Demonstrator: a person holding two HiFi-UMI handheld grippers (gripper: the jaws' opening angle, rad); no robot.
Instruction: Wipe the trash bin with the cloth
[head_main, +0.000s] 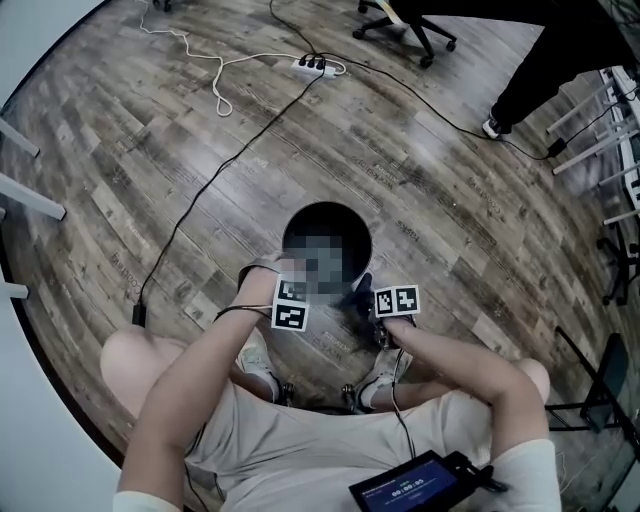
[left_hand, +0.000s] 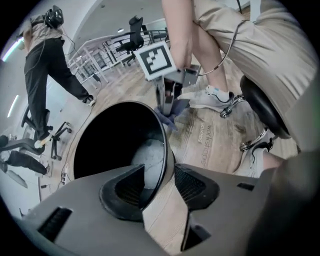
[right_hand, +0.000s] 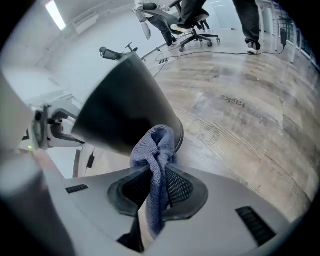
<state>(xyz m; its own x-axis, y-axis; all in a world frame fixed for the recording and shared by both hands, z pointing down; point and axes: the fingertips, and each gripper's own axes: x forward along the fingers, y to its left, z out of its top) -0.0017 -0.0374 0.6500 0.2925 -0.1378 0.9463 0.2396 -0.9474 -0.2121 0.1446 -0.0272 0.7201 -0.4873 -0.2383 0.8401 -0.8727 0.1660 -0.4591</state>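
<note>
Two grippers flank the black trash bin (head_main: 300, 222) at the head view's centre. The left gripper (left_hand: 156, 186) stands wide astride its rim, and the right gripper (right_hand: 154, 187) pinches the blue cloth (right_hand: 159, 145) beside its wall.

Power strip (head_main: 312, 66) by wood floor's (head_main: 450, 190) far edge; black cable (head_main: 205, 190) crossing leftward; office chair (head_main: 405, 25) far right.
</note>
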